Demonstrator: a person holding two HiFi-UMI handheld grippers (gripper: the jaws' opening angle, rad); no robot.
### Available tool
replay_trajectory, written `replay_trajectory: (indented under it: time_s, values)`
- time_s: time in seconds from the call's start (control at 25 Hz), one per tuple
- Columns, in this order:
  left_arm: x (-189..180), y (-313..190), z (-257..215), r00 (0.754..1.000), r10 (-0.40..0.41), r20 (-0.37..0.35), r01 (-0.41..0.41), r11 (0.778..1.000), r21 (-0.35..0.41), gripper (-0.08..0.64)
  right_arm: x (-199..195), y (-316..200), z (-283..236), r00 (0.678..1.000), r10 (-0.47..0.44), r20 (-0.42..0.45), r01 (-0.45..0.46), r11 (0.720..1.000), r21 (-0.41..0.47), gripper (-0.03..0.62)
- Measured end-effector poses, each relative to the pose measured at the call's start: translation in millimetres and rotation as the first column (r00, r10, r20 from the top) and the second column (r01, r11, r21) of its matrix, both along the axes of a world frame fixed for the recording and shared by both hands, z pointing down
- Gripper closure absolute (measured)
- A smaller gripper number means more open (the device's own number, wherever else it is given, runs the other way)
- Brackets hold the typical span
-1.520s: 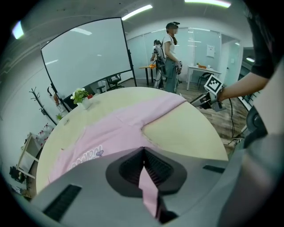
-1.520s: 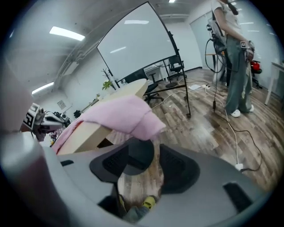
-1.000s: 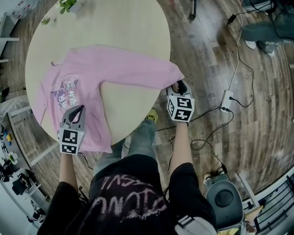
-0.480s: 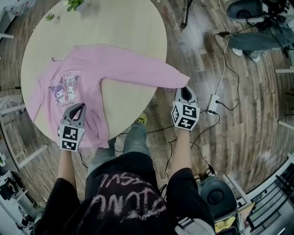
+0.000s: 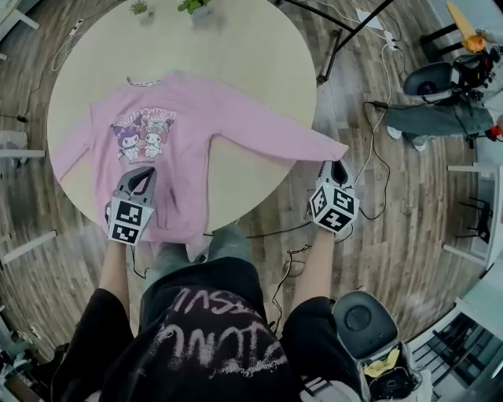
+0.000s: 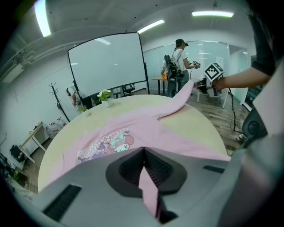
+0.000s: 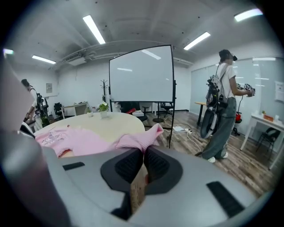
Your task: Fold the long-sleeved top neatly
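Observation:
A pink long-sleeved top (image 5: pixel 185 118) with a cartoon print lies face up on the round pale table (image 5: pixel 251 47). My left gripper (image 5: pixel 145 176) is shut on the hem at the table's near edge; the left gripper view shows pink cloth pinched between its jaws (image 6: pixel 144 155). My right gripper (image 5: pixel 336 166) is shut on the cuff of the right sleeve (image 5: pixel 314 145). It holds the cuff out past the table's right edge, so the sleeve stretches straight. In the right gripper view the bunched cuff (image 7: pixel 141 138) sits just ahead of the closed jaws. The left sleeve (image 5: pixel 71 149) lies flat.
Two small potted plants (image 5: pixel 192 6) stand at the table's far edge. Cables and a power strip (image 5: pixel 369 102) lie on the wood floor to the right, near a stand (image 5: pixel 334 39). A grey stool (image 5: pixel 357 318) is behind my right. A person (image 7: pixel 224 102) stands by a whiteboard (image 7: pixel 141 75).
The right gripper has closed on the sleeve cuff and risen, drawing the sleeve out straight to the right off the table. The left gripper has shifted slightly, still holding the hem.

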State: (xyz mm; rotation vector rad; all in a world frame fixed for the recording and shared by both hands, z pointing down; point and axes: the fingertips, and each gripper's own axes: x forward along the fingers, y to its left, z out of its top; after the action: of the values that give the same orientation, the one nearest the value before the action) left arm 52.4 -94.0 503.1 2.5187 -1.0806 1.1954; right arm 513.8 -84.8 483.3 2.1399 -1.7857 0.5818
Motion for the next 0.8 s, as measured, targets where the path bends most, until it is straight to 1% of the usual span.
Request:
replay_trajectory:
  time_s: [0.16, 0.32, 0.44, 0.56, 0.68, 0.8]
  values:
    - [-37.2, 0.9, 1.9, 0.999, -0.036, -0.039, 0.036, 0.999, 0.011, 0.546, -28.0, -25.9, -41.3, 0.998, -0.022, -0.059, 0.024, 0.999, 0.034, 0.581]
    - [-85.8, -0.3, 0.8, 0.996, -0.058, -0.075, 0.058, 0.998, 0.004, 0.546, -76.8, -52.8, -85.7, 0.993, -0.050, -0.111, 0.058, 0.996, 0.069, 0.581]
    - [-123.5, -2.2, -0.1, 0.991, -0.083, -0.106, 0.083, 0.997, 0.000, 0.546, -125.9, -76.3, -112.4, 0.985, -0.085, -0.149, 0.099, 0.991, 0.090, 0.581]
    - [-161.8, -5.5, -4.8, 0.986, -0.098, -0.138, 0.099, 0.995, 0.006, 0.546, -184.5, -96.9, -128.8, 0.976, -0.133, -0.174, 0.152, 0.983, 0.101, 0.581]
    - [-208.0, -7.6, -6.2, 0.981, -0.120, -0.152, 0.123, 0.992, 0.007, 0.546, -244.5, -113.6, -137.3, 0.966, -0.175, -0.189, 0.197, 0.975, 0.106, 0.581]
    - [-256.9, -6.8, -3.4, 0.974, -0.160, -0.158, 0.162, 0.987, 0.000, 0.546, -299.7, -128.3, -140.6, 0.958, -0.216, -0.190, 0.238, 0.966, 0.103, 0.581]
